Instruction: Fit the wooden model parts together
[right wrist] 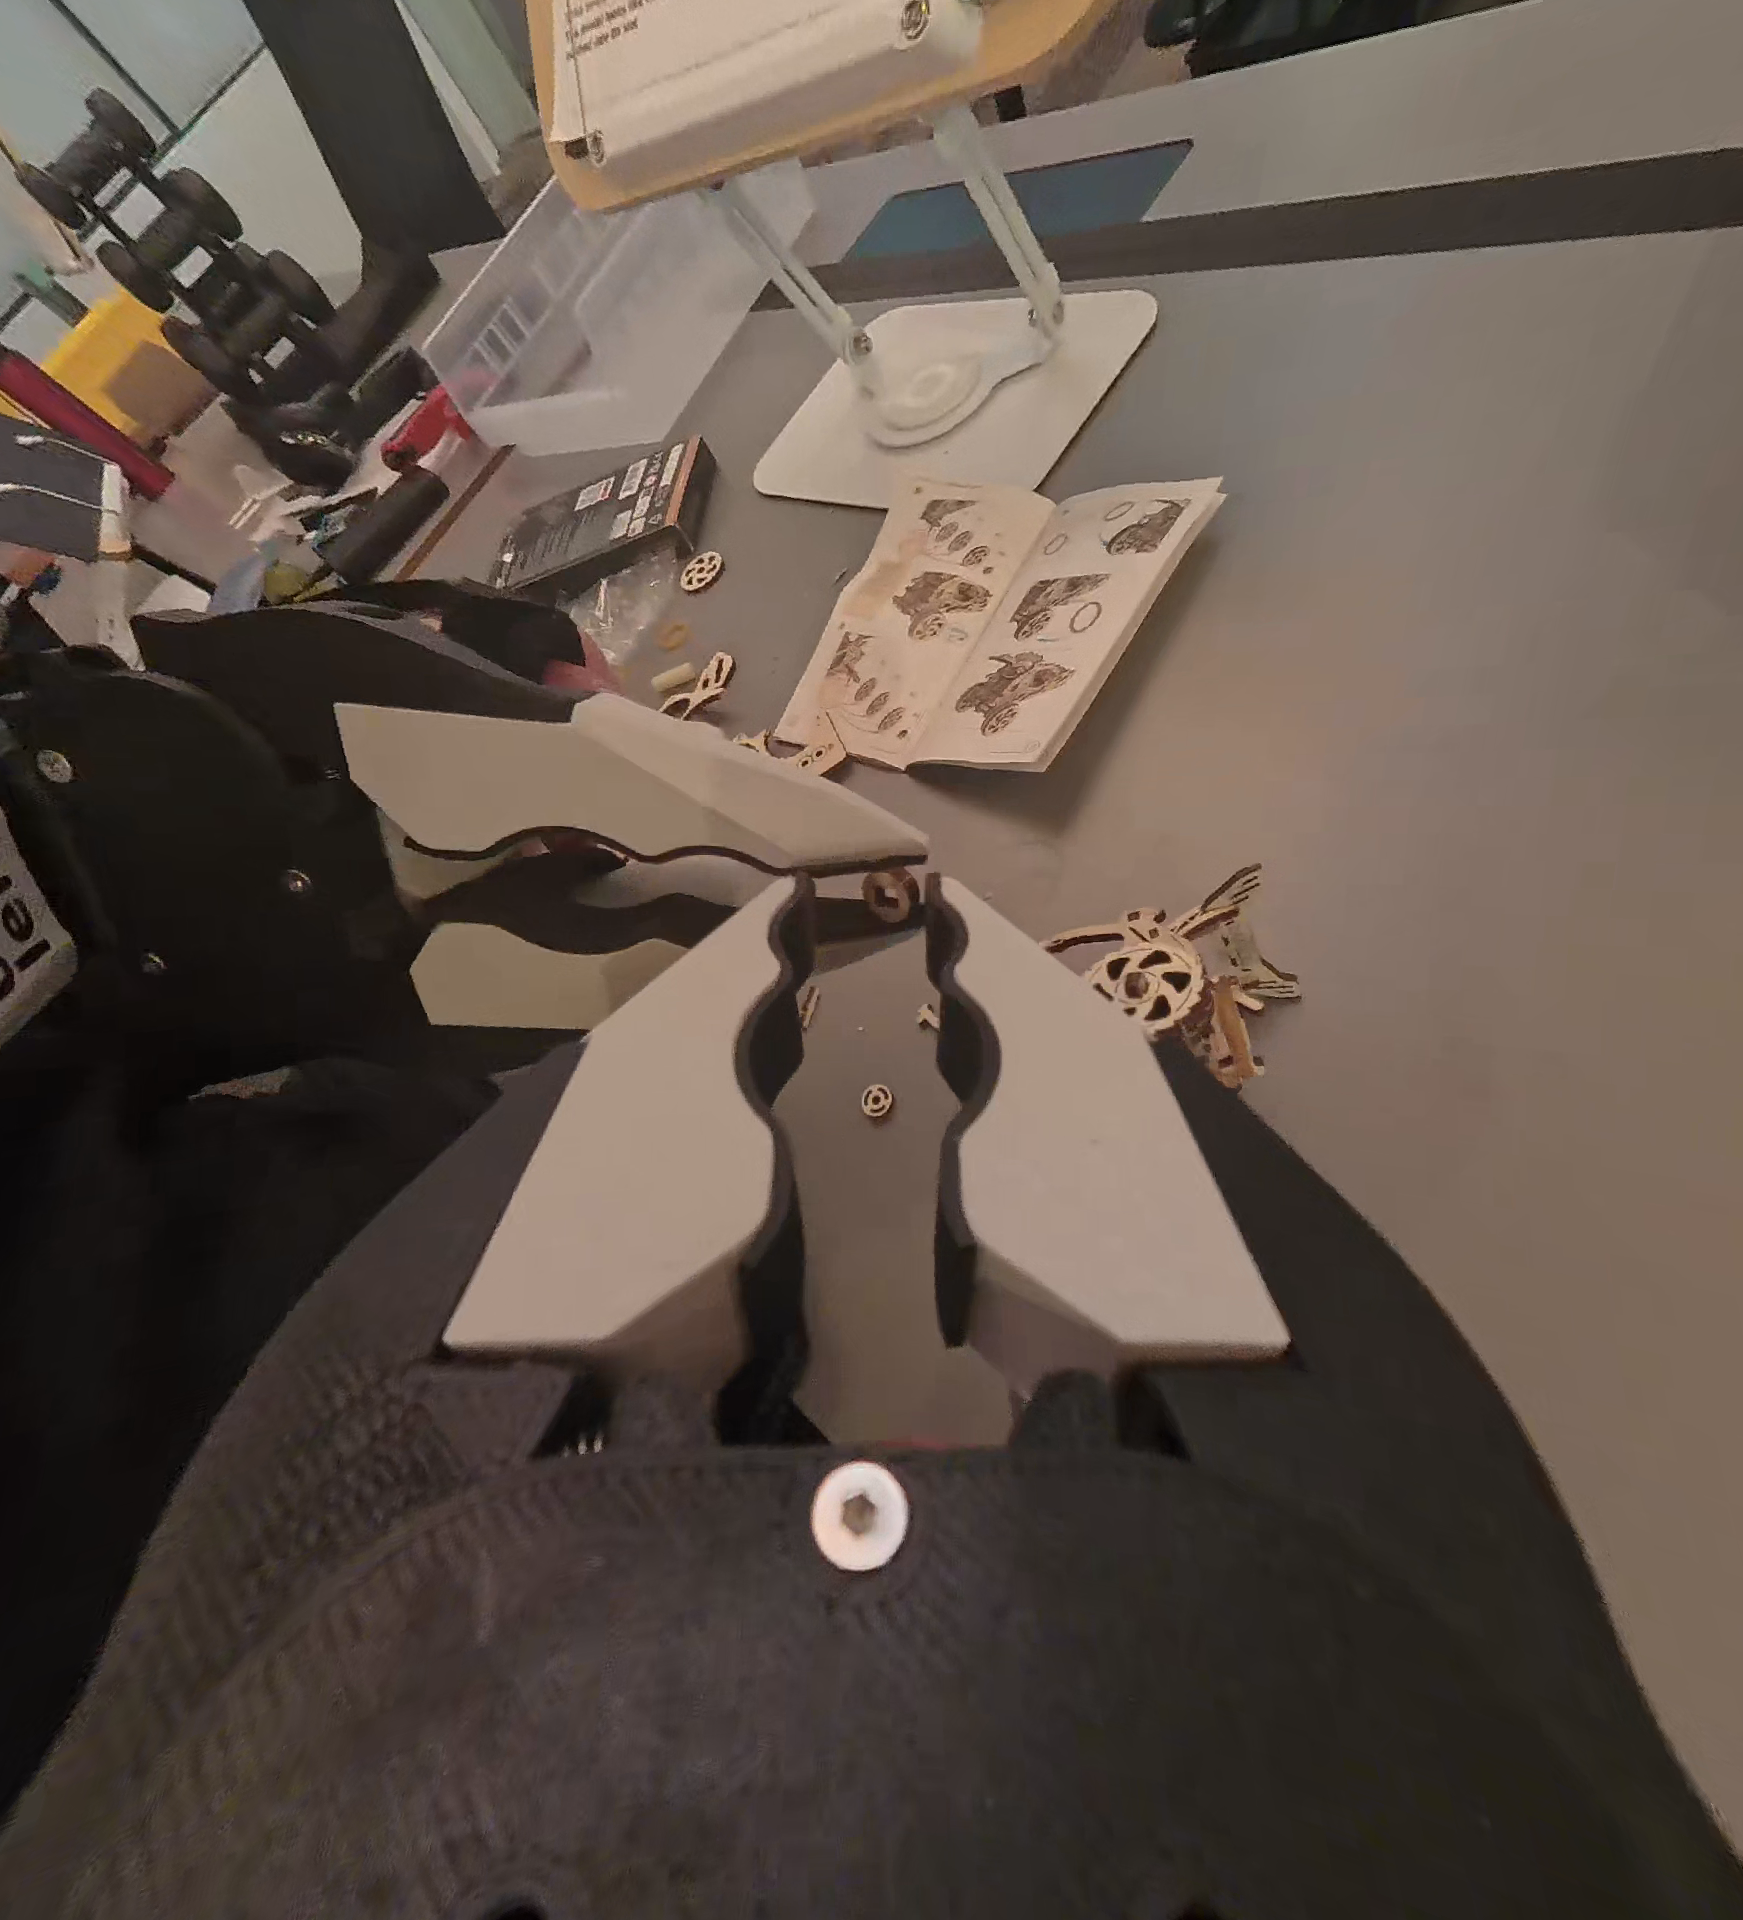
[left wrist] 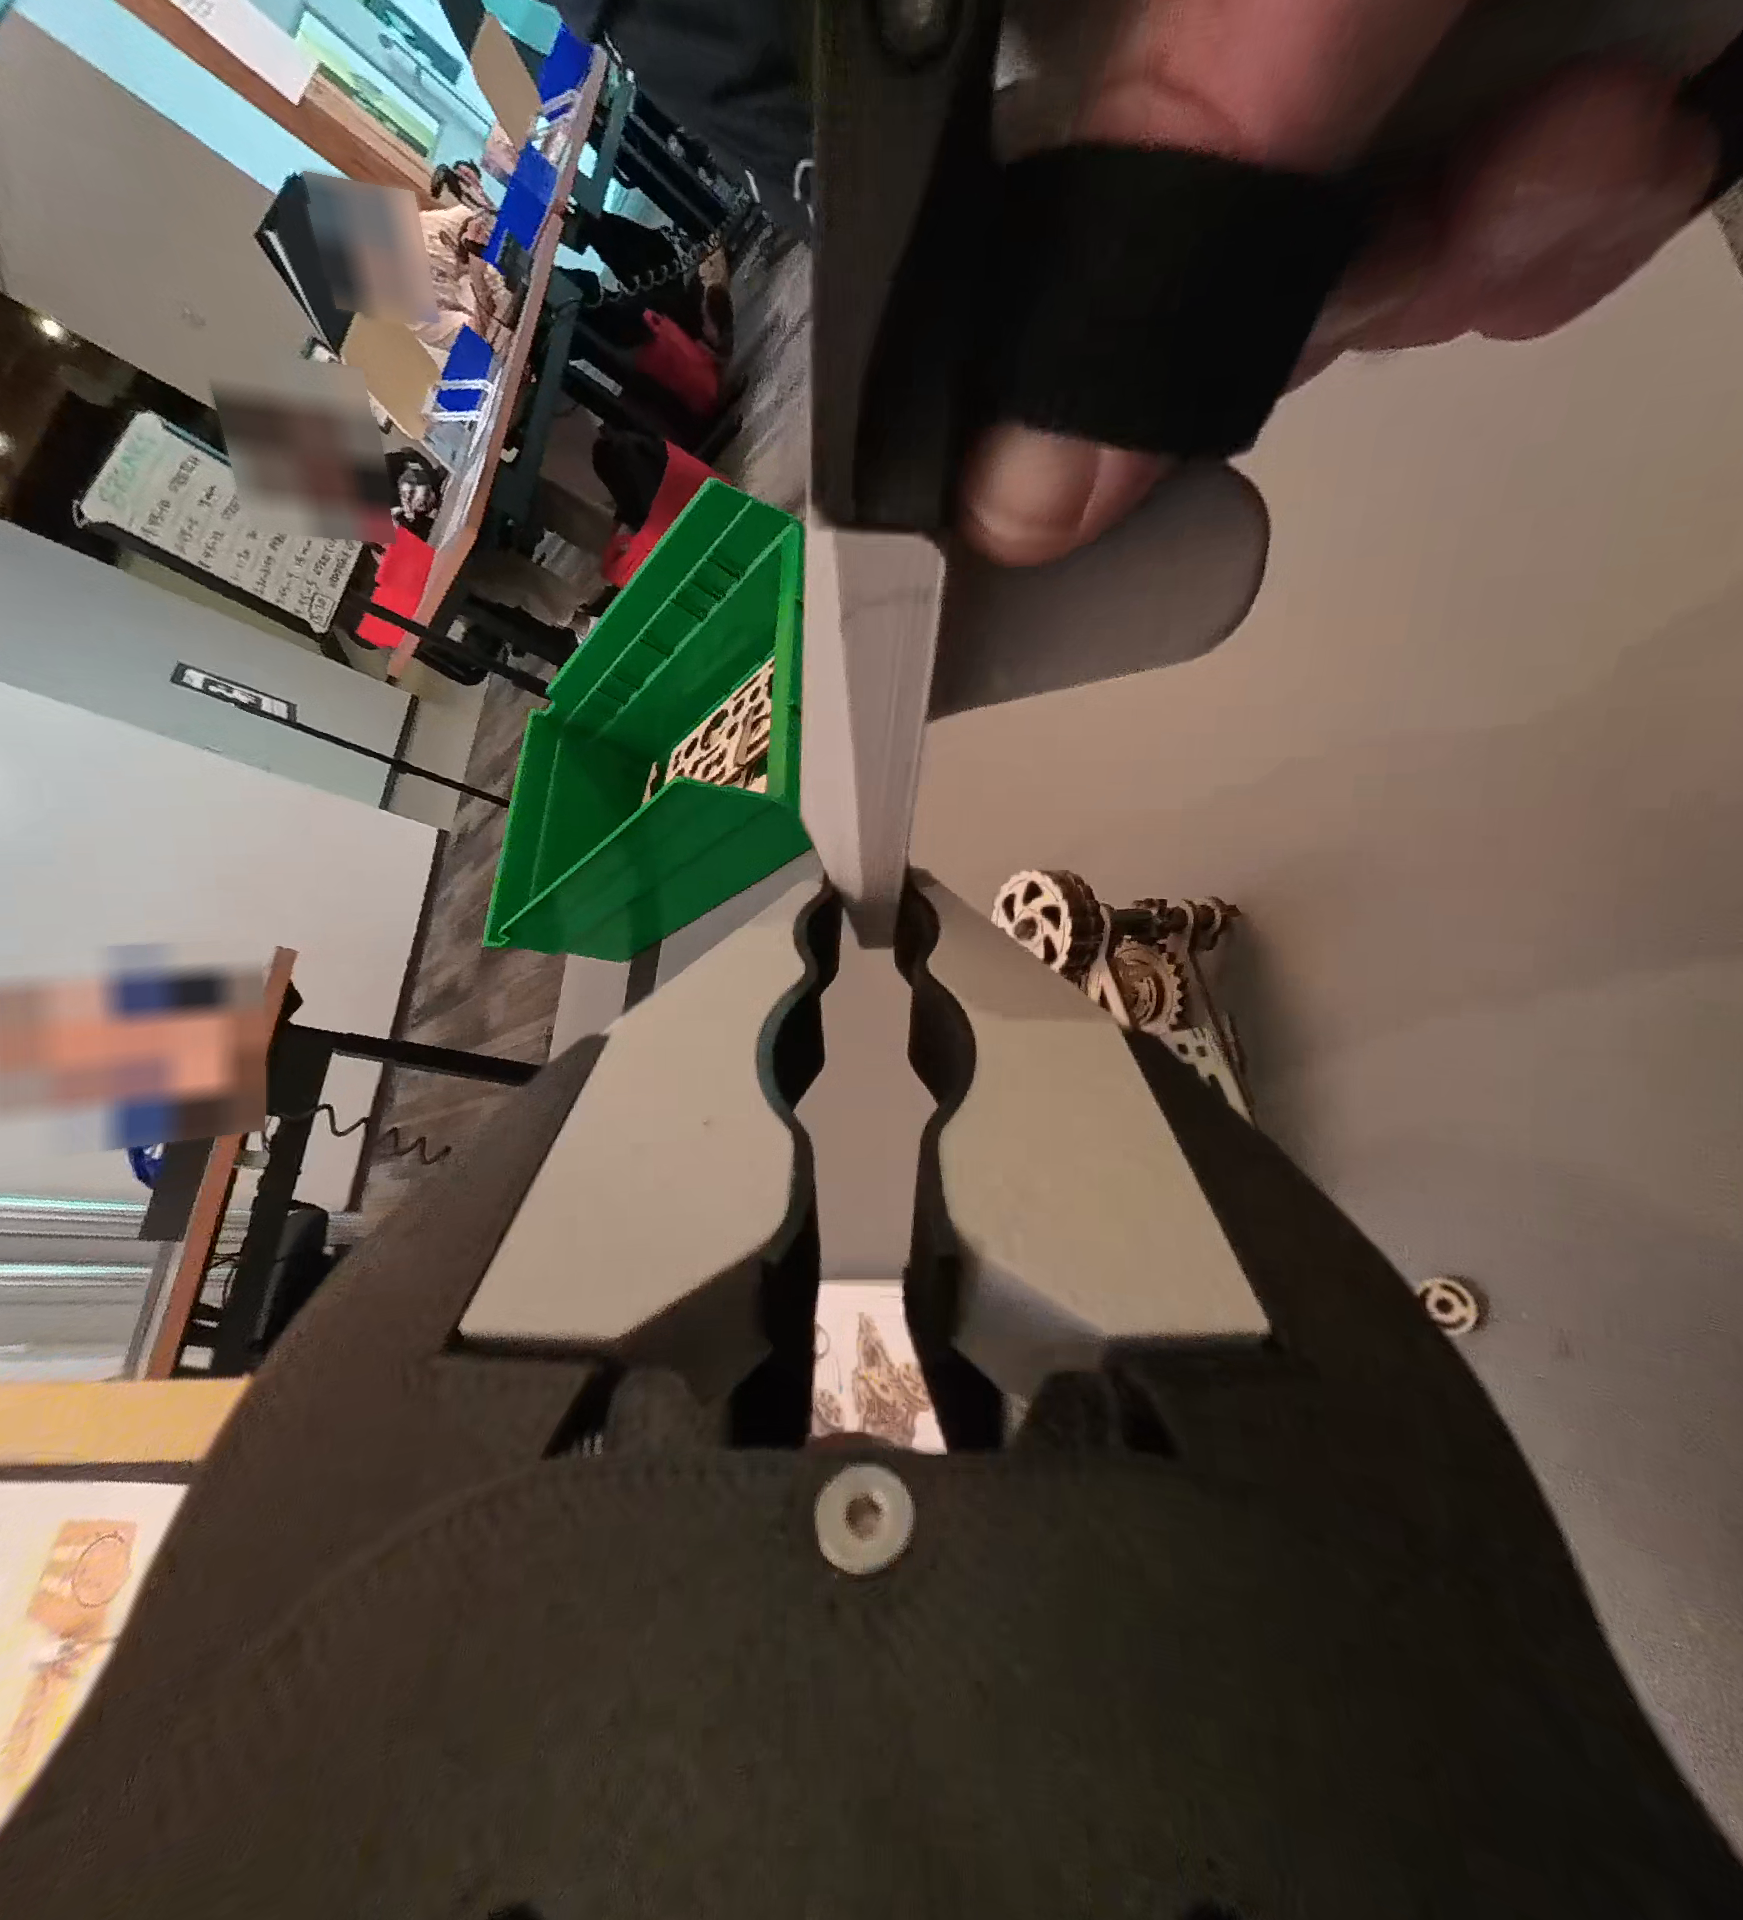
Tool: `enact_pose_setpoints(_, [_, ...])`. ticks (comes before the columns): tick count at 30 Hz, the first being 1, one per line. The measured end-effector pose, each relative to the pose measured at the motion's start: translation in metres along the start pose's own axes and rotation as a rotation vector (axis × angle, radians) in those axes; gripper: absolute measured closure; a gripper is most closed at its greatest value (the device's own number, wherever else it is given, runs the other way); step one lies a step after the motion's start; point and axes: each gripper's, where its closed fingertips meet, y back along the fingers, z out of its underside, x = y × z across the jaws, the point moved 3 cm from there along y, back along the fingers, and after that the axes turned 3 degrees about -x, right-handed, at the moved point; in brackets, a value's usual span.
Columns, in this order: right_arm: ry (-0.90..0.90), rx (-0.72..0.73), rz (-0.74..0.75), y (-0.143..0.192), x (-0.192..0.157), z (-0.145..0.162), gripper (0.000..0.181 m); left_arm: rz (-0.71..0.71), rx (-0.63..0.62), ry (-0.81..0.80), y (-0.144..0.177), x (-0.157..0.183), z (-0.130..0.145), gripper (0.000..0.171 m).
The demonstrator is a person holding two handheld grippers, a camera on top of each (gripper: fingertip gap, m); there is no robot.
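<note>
My left gripper point(left wrist: 869, 906) is rolled on its side and reaches in from the left in the right wrist view point(right wrist: 911, 857). It looks shut on a small brown wooden ring point(right wrist: 888, 896) at its tips. My right gripper point(right wrist: 865, 899) is open, with its tips on either side of that ring and not pressing it. In the left wrist view a finger point(left wrist: 872, 727) of the right gripper comes down from above and hides the ring. The part-built wooden model point(right wrist: 1168, 987), with gears and a wheel, lies on the grey table just right of both grippers; it also shows in the left wrist view point(left wrist: 1106, 940).
A second small ring point(right wrist: 877, 1103) lies on the table under my right gripper. An open instruction booklet point(right wrist: 1002, 623), loose wooden parts point(right wrist: 701, 686), a black box point(right wrist: 607, 509) and a white stand point(right wrist: 960, 405) lie beyond. A green bin point(left wrist: 659, 748) holds wooden sheets. A hand point(left wrist: 1366, 208) holds the right gripper. My left and right fingertips are right by each other.
</note>
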Motion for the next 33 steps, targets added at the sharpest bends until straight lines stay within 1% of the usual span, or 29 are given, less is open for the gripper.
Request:
enact_pose_setpoints(5, [0.057, 0.000, 0.114, 0.000, 0.002, 0.000, 0.165, -0.020, -0.036, -0.031, -0.004, 0.000, 0.002, 0.165])
enact_pose_setpoints(10, [0.143, 0.010, 0.239, 0.002, 0.002, -0.003, 0.168, -0.037, -0.050, -0.020, -0.006, -0.002, 0.001, 0.165])
enact_pose_setpoints(14, [0.145, 0.015, 0.253, 0.002, 0.003, -0.002, 0.170, -0.041, -0.050, -0.028, -0.007, -0.001, 0.001, 0.165])
enact_pose_setpoints(15, [0.158, 0.021, 0.272, 0.004, 0.005, -0.003, 0.178, -0.040, -0.046, -0.027, -0.006, -0.001, 0.000, 0.165])
enact_pose_setpoints(16, [0.165, 0.028, 0.264, 0.005, 0.004, -0.003, 0.180, -0.042, -0.038, -0.023, -0.006, -0.001, 0.000, 0.165])
enact_pose_setpoints(20, [0.171, 0.036, 0.221, 0.007, 0.003, -0.004, 0.180, -0.034, -0.017, -0.004, -0.004, -0.003, -0.001, 0.165])
enact_pose_setpoints(25, [0.105, 0.075, 0.109, 0.012, 0.003, -0.007, 0.180, -0.018, 0.042, 0.057, -0.001, -0.006, -0.004, 0.165])
enact_pose_setpoints(27, [0.134, 0.065, 0.133, 0.013, 0.001, -0.008, 0.181, -0.012, 0.061, 0.073, 0.000, -0.006, -0.006, 0.165])
enact_pose_setpoints(30, [0.216, 0.048, 0.233, 0.015, -0.003, -0.009, 0.181, -0.007, 0.090, 0.104, 0.001, -0.007, -0.007, 0.165])
enact_pose_setpoints(33, [0.247, 0.066, 0.273, 0.018, -0.008, -0.012, 0.181, -0.002, 0.138, 0.151, 0.005, -0.011, -0.010, 0.165])
